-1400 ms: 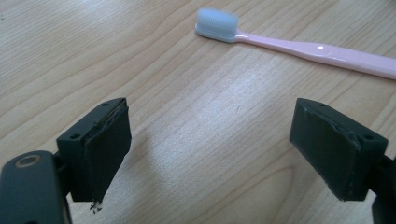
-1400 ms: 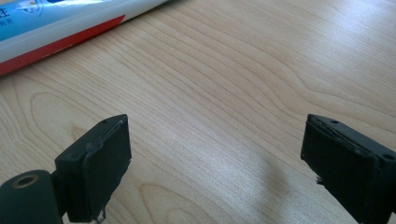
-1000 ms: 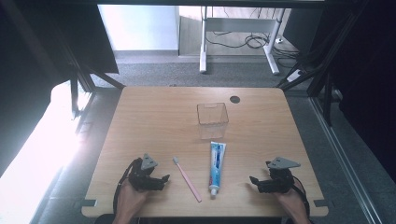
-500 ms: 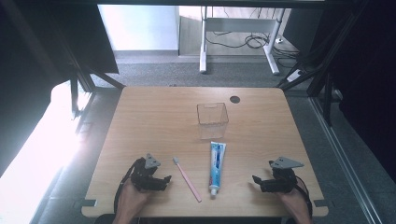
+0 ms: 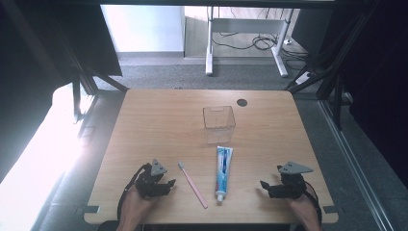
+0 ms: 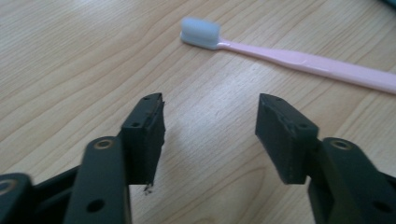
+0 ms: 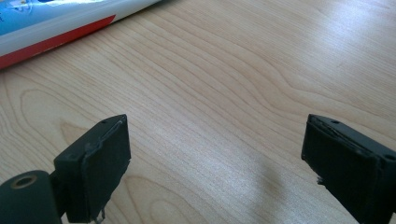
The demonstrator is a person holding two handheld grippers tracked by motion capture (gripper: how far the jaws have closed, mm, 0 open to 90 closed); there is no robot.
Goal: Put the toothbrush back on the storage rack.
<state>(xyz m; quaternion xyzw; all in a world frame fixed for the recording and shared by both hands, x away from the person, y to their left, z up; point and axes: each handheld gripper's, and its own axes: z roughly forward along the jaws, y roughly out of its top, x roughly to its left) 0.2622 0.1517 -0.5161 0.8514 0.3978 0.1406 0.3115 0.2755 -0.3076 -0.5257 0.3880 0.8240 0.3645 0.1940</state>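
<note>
Pink toothbrush (image 5: 193,185): on bench (image 5: 159,130), beside toothpaste (image 5: 223,172). Left tongs (image 5: 166,185) open near it; right tongs (image 5: 267,186) open, empty.

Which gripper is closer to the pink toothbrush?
The left. The left gripper sits open just beside the toothbrush, not touching it. The right gripper sits open farther off, beyond the toothpaste that lies between them.

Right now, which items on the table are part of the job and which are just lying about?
In play:
pink toothbrush, just ahead of the open left claw
toothpaste tube, nearest the open right claw
clear container, standing empty beyond the tube, a likely drop spot

Lying about:
dark round hole in the wooden table
</note>
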